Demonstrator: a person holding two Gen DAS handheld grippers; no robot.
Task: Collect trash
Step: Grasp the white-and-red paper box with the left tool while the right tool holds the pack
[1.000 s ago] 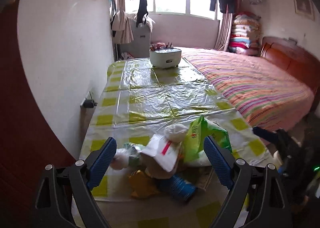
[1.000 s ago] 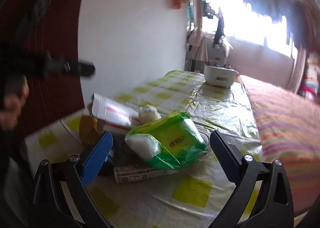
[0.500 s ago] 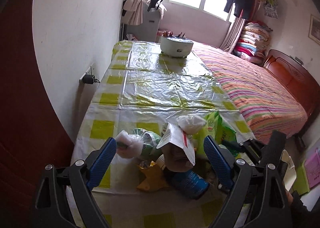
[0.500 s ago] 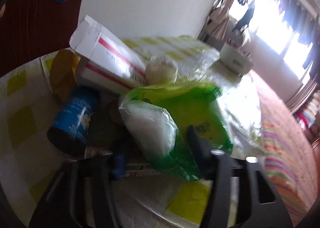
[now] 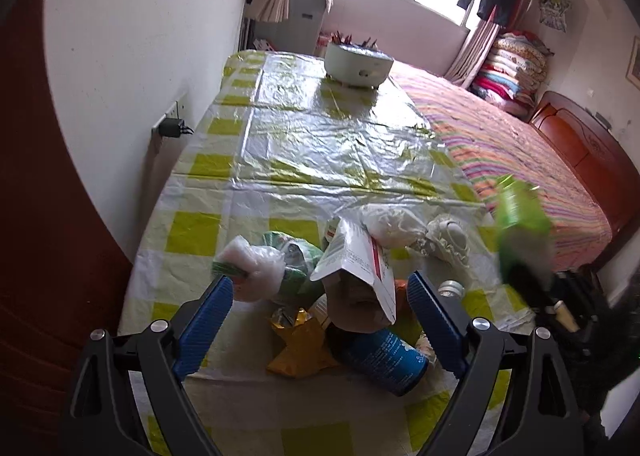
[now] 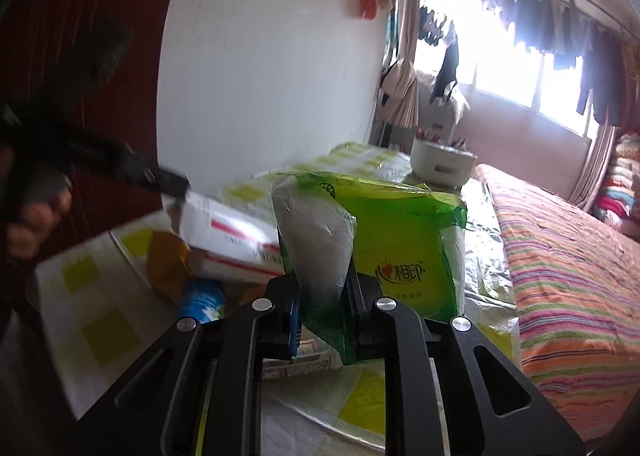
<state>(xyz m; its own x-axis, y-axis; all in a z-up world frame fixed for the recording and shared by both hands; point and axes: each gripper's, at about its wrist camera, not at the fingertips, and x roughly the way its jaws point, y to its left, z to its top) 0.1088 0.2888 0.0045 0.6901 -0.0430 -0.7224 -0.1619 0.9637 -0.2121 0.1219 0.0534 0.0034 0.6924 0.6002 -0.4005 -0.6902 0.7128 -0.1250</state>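
Green tissue pack clamped between right jaws (just closed) — left jaws open.

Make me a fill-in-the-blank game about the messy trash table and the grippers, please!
1. The right gripper is shut on a tissue pack whose wrapper is the colour ____.
2. The left gripper is ____, with nothing pinched between its blue pads.
3. The can lying on its side near the table's front edge is the colour ____.
4. The white pot stands at the ____ end of the table.

Missing words: green; open; blue; far
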